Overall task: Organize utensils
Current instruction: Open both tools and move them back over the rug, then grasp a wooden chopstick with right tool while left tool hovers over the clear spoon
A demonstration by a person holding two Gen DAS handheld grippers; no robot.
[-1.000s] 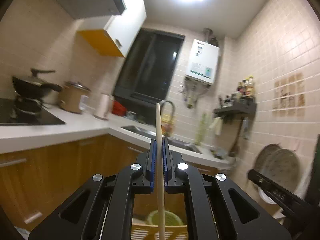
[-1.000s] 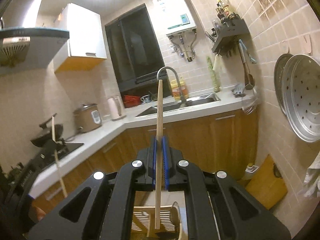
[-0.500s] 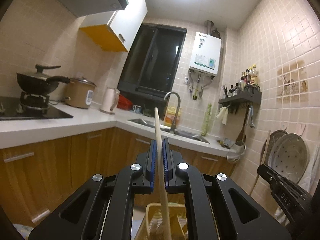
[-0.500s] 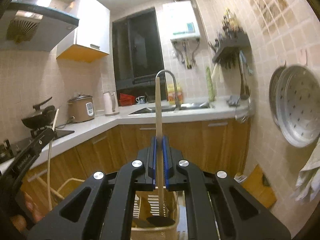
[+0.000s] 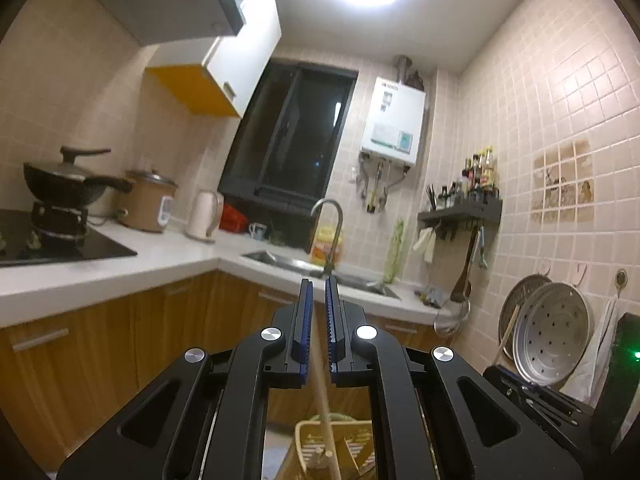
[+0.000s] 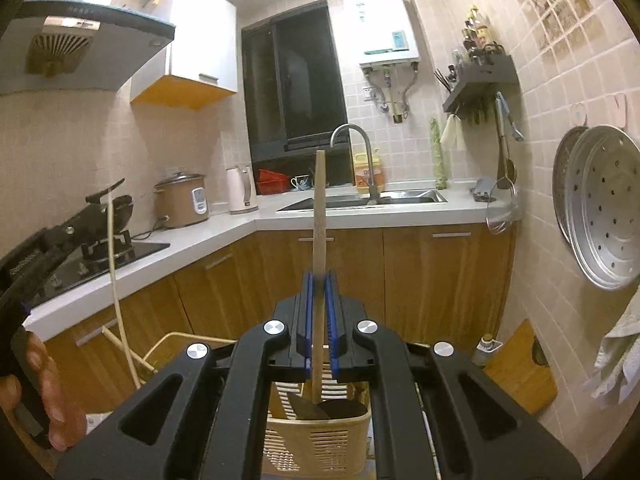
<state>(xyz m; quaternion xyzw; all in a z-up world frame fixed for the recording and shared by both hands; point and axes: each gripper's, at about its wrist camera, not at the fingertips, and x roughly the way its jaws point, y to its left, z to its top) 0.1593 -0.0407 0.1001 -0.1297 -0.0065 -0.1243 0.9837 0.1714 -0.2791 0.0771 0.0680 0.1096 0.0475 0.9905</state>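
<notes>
Fingers [image 5: 307, 320] of the left gripper [image 5: 319, 322] are standing narrowly apart, a pale wooden stick [image 5: 325, 404] passing loosely through the gap and leaning down into the yellow slotted basket [image 5: 308, 436] below. Beside it, the right gripper [image 6: 319, 316] is pinching the upright handle of a wooden spatula [image 6: 319, 240], its dark blade sitting inside the basket [image 6: 316, 444]. Behind both, a white tabletop [image 6: 224, 232] is carrying a rice cooker [image 6: 182, 200] and kettle [image 6: 241, 190].

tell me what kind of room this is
A home kitchen, most likely: a sink set in a white counter, a gas stove and a wall-mounted water heater.
</notes>
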